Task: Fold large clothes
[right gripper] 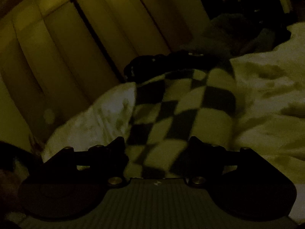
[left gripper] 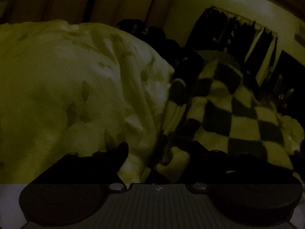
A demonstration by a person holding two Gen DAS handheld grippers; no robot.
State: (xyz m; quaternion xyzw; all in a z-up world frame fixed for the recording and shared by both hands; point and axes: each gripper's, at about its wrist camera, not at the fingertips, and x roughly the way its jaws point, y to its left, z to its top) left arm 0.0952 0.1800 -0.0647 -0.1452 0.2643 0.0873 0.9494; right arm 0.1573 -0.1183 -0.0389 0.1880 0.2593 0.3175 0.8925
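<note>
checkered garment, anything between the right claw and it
Nothing visible. In the right wrist view the checkered garment runs straight into the gap of the open right claw, lying on the pale printed bedding. The dark bundle lies beyond the garment's far end, not in the way.

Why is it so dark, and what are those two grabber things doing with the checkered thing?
A person is working on a checkered garment with a gripper in each hand. It lies rumpled on a pale leaf-print bed cover. The right gripper is open, its fingers on either side of the cloth. The left gripper sits at the garment's edge, also spread apart. No neat fold shows yet. The dim light hides finer detail.
</note>
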